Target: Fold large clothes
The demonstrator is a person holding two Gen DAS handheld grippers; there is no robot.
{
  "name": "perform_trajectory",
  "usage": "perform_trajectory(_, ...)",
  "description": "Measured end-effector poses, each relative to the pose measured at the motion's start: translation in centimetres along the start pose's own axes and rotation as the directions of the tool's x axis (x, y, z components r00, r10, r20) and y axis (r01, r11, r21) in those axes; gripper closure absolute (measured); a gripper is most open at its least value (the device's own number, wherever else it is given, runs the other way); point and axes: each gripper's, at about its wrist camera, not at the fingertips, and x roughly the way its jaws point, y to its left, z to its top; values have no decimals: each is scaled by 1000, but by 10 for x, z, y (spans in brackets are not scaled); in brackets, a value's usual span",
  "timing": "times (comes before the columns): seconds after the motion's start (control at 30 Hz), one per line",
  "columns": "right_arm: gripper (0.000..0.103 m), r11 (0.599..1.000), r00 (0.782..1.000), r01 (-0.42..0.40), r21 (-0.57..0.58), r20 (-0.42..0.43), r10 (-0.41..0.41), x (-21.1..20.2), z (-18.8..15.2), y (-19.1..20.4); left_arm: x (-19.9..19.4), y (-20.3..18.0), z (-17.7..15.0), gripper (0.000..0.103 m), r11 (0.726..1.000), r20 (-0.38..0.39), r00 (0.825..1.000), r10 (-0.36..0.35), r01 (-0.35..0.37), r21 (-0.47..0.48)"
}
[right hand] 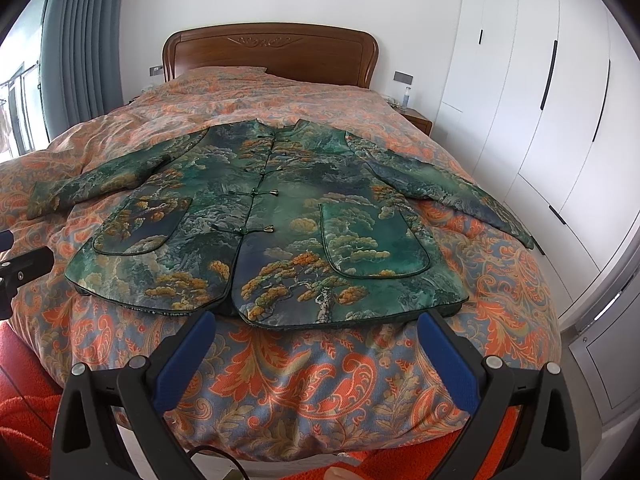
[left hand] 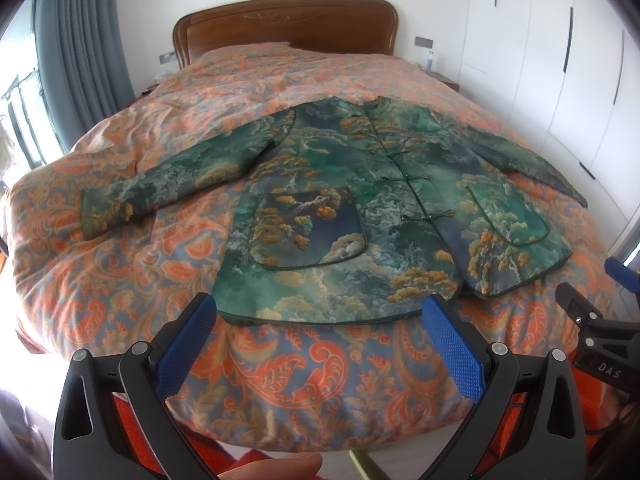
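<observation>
- Curtain (left hand: 84, 32): grey-blue, hangs at the far left beside a bright window.
- Left tongs (left hand: 320, 320): blue-padded fingers (left hand: 188, 344) spread wide apart, released, gripping nothing; they hover above the foot edge of the bed, just short of the jacket's hem.
- Bed (right hand: 320, 380): covered by an orange and blue paisley quilt; a carved wooden headboard (right hand: 272, 56) stands at the far edge.
- Jacket (right hand: 280, 208): green, printed with trees and clouds, spread flat and face up on the near half of the bed, hem towards the foot edge, collar towards the headboard. The front is closed with knot buttons down the middle. One patch pocket (right hand: 372, 240) sits on each front panel. Both sleeves lie stretched out towards the left and right edges of the bed.
- Right tongs (right hand: 316, 328): fingers wide apart, released, empty; they hover above the foot edge near the hem, to the right of the left tongs.
- Bedside table (right hand: 416, 120): wooden, by the far right corner of the bed, with a small bottle on it.
- Wardrobe (right hand: 540, 100): white doors with dark handles along the right wall.
</observation>
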Motion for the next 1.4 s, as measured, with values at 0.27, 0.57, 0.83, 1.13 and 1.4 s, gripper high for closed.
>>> perform_trajectory(0.27,0,1000,1000,-4,-9,-4,3,1,2,1,0,-2,-1,0,1000,3,1000,2,-2,1)
perform_trajectory(0.57,0,1000,1000,-6,-11,-14,6,5,2,2,1,-6,-1,0,1000,-4,1000,1,-1,1)
perform_trajectory(0.83,0,1000,1000,-6,-7,-23,6,8,0,2,2,-7,-3,0,1000,-6,1000,2,-2,-1)
perform_trajectory(1.13,0,1000,1000,12,4,-11,-12,8,-2,-4,16,3,-4,0,999,-48,999,23,-24,-23)
perform_trajectory(1.4,0,999,999,24,29,-31,-23,15,-3,-12,19,2,-6,0,999,-67,997,35,-36,-16)
